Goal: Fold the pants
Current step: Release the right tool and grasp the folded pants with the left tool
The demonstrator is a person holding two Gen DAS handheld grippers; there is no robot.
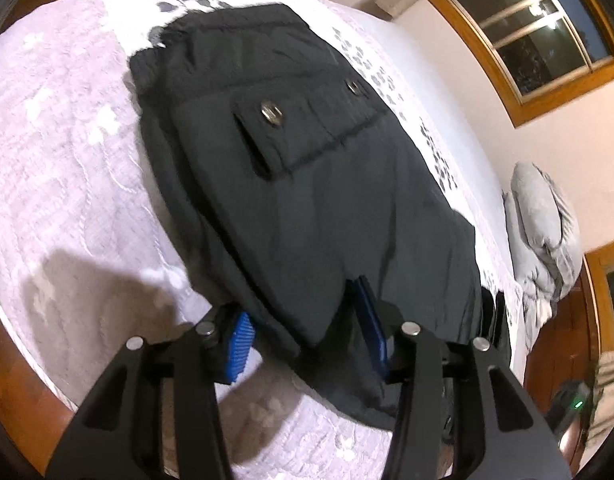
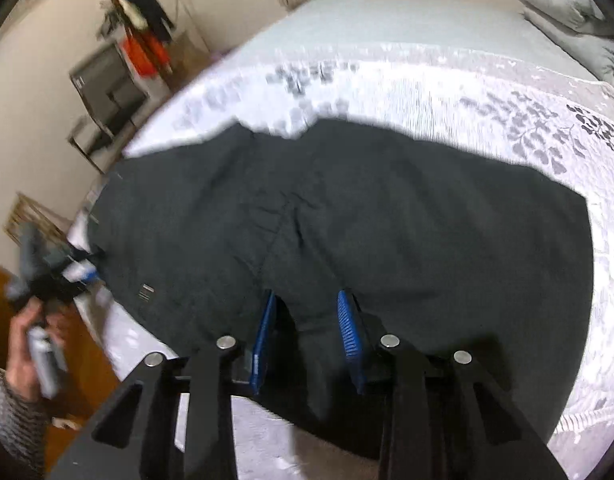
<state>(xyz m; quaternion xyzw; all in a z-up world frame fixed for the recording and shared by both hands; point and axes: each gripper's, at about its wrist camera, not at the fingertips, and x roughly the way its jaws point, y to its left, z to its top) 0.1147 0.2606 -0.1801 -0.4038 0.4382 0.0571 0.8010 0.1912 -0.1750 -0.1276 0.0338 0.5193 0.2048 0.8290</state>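
Observation:
Black pants (image 1: 307, 184) lie folded on a white patterned bedspread (image 1: 67, 152), a flap pocket with metal snaps facing up. In the left wrist view my left gripper (image 1: 307, 336) has its blue pads (image 1: 241, 344) apart, with the near edge of the pants between them. In the right wrist view the pants (image 2: 387, 216) spread wide across the bed. My right gripper (image 2: 307, 340) also has its blue pads (image 2: 349, 332) apart, with a fold of the near edge between them. The left gripper (image 2: 79, 272) shows at the far left, held by a hand.
Grey pillows (image 1: 547, 232) sit at the head of the bed (image 2: 387, 36). A wooden-framed window (image 1: 527, 28) is on the wall. A wooden floor (image 1: 11, 400) runs along the bed's edge. Shelving with clothes (image 2: 119, 72) stands by the far wall.

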